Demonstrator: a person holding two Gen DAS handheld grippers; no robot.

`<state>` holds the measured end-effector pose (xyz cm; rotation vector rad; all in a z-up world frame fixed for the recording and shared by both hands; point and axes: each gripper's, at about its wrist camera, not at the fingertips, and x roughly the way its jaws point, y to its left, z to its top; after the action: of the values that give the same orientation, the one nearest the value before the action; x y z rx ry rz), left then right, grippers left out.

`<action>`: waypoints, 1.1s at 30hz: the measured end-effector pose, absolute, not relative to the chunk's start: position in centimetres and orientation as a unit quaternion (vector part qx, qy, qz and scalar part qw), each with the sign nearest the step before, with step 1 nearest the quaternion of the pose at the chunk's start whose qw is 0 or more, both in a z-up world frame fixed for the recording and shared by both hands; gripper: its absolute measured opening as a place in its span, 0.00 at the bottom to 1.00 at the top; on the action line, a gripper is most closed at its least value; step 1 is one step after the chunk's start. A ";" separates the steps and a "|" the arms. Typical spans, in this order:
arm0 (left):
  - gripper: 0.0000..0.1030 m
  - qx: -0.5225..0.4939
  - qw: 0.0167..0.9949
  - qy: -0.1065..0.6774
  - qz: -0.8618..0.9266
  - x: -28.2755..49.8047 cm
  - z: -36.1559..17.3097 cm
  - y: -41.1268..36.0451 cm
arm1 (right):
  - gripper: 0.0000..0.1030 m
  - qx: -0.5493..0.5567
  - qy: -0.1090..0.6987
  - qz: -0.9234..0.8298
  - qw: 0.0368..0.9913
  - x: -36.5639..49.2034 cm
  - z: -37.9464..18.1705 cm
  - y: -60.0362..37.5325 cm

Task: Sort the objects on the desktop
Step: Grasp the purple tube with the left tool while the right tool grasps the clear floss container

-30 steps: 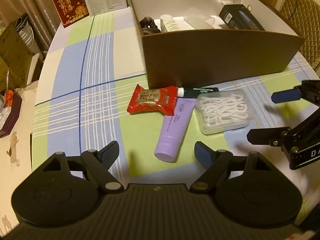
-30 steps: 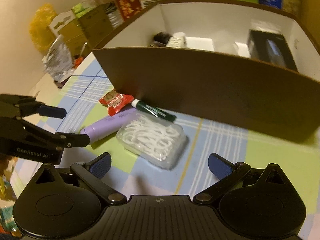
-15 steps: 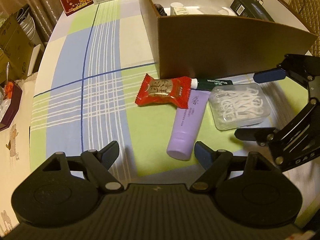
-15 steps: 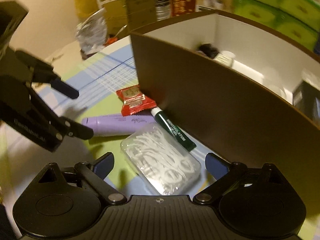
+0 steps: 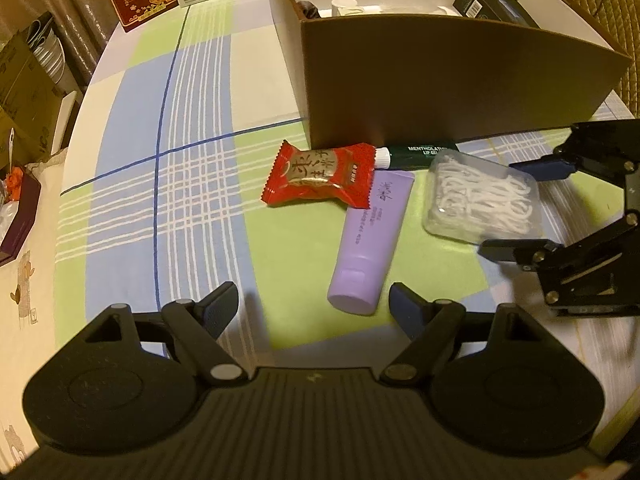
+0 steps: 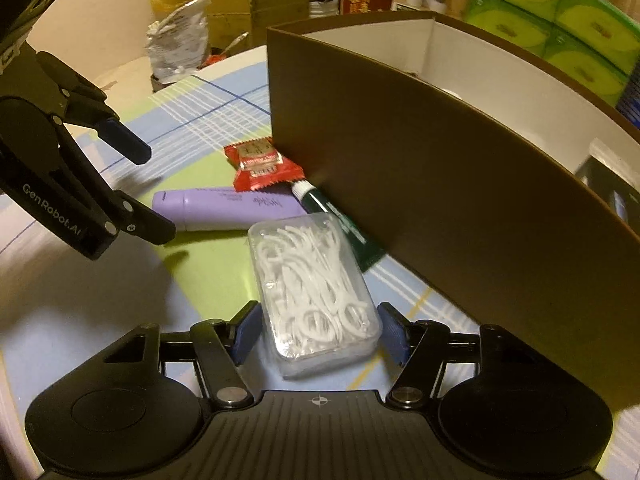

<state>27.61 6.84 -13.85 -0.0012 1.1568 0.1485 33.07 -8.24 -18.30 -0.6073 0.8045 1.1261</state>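
while the left wrist view looks into the box and shows a black case and a cup inside, the right wrist view sees mostly its brown wall. right gripper jaws are closing around the floss case, pads perhaps just short of touching. left gripper hangs wide apart, empty, near the purple tube. red packet and green tube lie by the box on a plaid cloth; cartons crowd the room.
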 end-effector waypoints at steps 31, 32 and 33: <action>0.27 -0.015 0.841 0.541 -0.006 27.1 -15.4 2.5 | 0.58 -0.195 0.457 0.364 0.788 35.5 -15.8 -19.6; 0.27 -0.015 0.840 0.542 -0.006 26.8 -15.4 2.3 | 0.59 -0.193 0.460 0.367 0.785 35.5 -15.8 -19.7; 0.27 -0.014 0.840 0.543 -0.005 26.7 -15.4 2.2 | 0.59 -0.190 0.461 0.369 0.785 35.5 -15.8 -19.7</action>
<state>26.66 2.16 -15.36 -0.0301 1.1475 -0.0110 35.53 -19.70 -15.83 -0.4106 0.9935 0.7962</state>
